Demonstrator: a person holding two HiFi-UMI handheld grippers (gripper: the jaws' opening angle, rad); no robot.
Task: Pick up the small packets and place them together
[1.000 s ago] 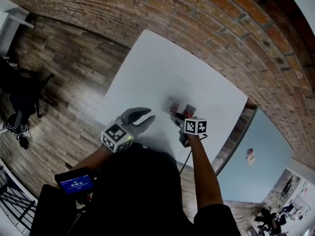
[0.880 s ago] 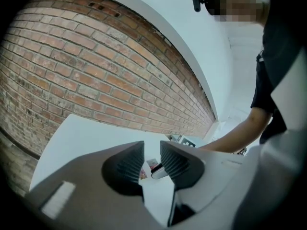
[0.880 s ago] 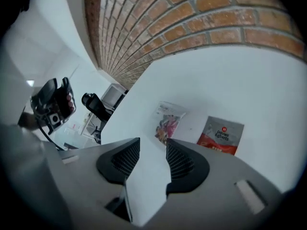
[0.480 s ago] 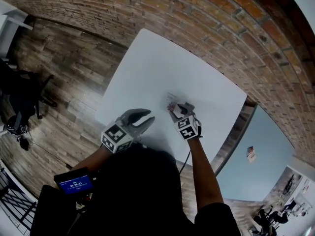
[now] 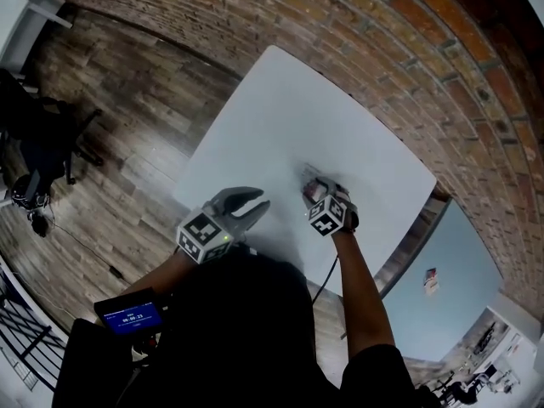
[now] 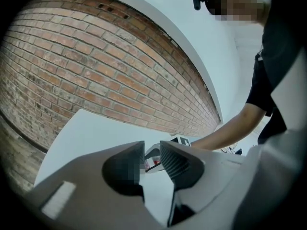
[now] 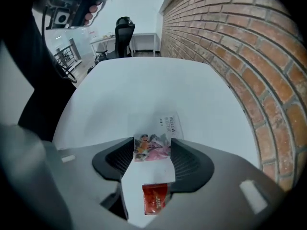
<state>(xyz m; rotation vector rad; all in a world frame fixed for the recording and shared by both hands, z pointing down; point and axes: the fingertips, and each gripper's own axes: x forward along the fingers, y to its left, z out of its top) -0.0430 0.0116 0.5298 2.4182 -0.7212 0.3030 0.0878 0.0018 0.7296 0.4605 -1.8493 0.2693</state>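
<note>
Two small packets lie on the white table (image 5: 280,117). The white packet with a pink and orange picture (image 7: 153,145) lies flat between the tips of my right gripper (image 7: 152,141). The red packet (image 7: 155,199) lies deeper between the same jaws. These jaws have just been opening and stand wide, not pressing on either packet. In the head view my right gripper (image 5: 316,189) points down over the packets and hides most of them. My left gripper (image 5: 248,204) hovers to their left, jaws apart and empty (image 6: 152,152). Through its gap a red packet edge (image 6: 152,163) shows.
A brick wall (image 7: 230,47) runs along the table's far side. Wood floor (image 5: 127,126) lies to the left and a light blue surface (image 5: 442,287) to the right. An office chair (image 7: 123,30) stands beyond the table's far end.
My right gripper has rolled and tipped down over the two packets, covering them in the head view, and its jaws have spread. The left gripper has stayed put.
</note>
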